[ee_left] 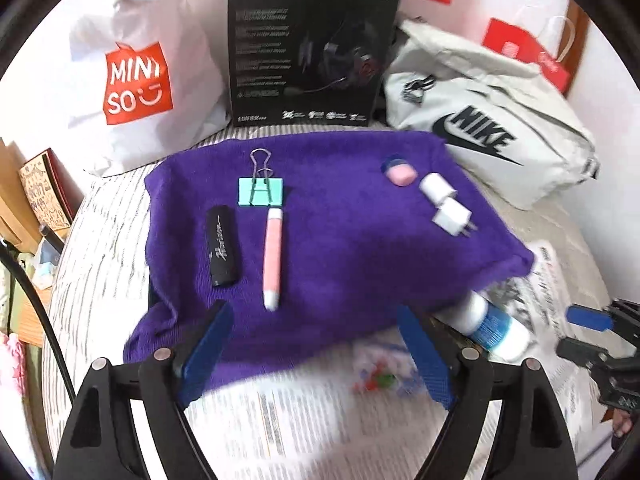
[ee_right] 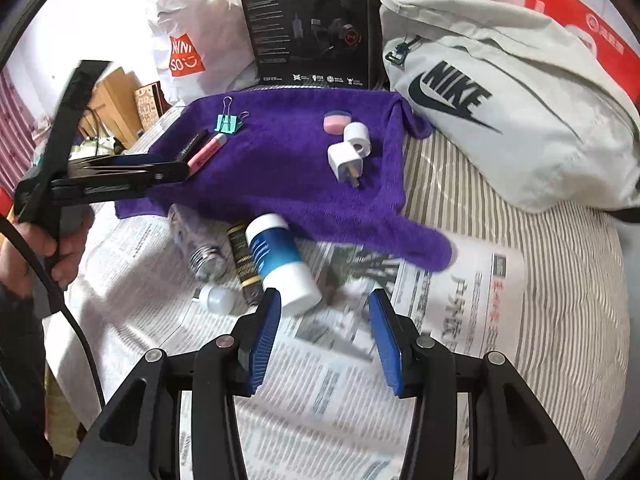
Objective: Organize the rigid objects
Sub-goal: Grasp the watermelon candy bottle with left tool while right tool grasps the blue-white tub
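A purple cloth (ee_left: pixel 340 220) is lying spread over a striped bed (ee_right: pixel 560 280), with sheets of newspaper (ee_right: pixel 460 300) covering the near part of the bedding. The left claw (ee_left: pixel 316 350) is hanging over the cloth's near edge with its blue pads standing wide apart and nothing between them, released. On the cloth at about 11 o'clock from it, a black tube (ee_left: pixel 223 246), a pink-and-white pen-shaped stick (ee_left: pixel 273 258) and a mint binder clip (ee_left: pixel 261 190) are lying near one another, the tube just left of the stick and the clip just beyond both. At about 1 o'clock, two white plug adapters (ee_left: pixel 444 204) are sitting touching each other, with a small pink eraser-like piece (ee_left: pixel 398 174) just beyond them. The right claw (ee_right: pixel 324 340) is hovering over the newspaper, partly spread and gripping nothing; its left pad (ee_right: pixel 262 344) is standing right beside the white base of a blue-and-white bottle (ee_right: pixel 280 264), and whether it is touching cannot be told. That bottle is lying on its side at the claw's 11 o'clock, its cap end tucked against the cloth's near edge. Left of it, a dark slim tube with gold print (ee_right: pixel 244 264), a light bulb (ee_right: pixel 200 248) and a small white bulb (ee_right: pixel 218 298) are resting on the paper. At the far side, a white Miniso bag (ee_left: pixel 136 80), a black headset box (ee_left: pixel 308 52) and a grey Nike bag (ee_right: pixel 500 100) are standing in a row.
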Motion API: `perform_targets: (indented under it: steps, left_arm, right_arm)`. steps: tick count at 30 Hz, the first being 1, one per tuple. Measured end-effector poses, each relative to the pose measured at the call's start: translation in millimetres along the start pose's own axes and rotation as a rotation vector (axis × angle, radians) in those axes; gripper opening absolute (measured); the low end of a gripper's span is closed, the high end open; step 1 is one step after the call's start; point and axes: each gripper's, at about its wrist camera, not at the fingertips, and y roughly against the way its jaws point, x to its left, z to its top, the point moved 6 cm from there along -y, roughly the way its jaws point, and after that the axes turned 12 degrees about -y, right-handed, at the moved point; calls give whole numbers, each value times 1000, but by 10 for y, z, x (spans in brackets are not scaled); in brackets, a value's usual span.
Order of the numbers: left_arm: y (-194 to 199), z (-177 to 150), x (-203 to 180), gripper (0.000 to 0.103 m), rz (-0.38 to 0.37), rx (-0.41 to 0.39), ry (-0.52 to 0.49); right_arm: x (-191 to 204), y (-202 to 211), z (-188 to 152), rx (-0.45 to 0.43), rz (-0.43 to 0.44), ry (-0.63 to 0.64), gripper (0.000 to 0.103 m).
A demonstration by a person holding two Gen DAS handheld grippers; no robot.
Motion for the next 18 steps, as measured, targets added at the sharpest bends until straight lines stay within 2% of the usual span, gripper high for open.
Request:
perform_targets:
  steps: [3, 7, 13, 18]
  left_arm:
    - [144, -113, -96, 88, -31, -16, 1]
    - [185, -227, -280, 88, -75, -22, -21]
    - [35, -288, -517, 88, -26, -1, -133]
    - [-74, -283, -578, 88, -12, 16, -165]
  right_arm:
    - [-59, 70, -112, -4, 7, -45, 46]
    - [-137, 129, -219, 0, 37, -97, 46]
    - [-261, 213, -308, -9, 7, -116, 46]
    - [-311, 246, -402, -3, 2, -119, 46]
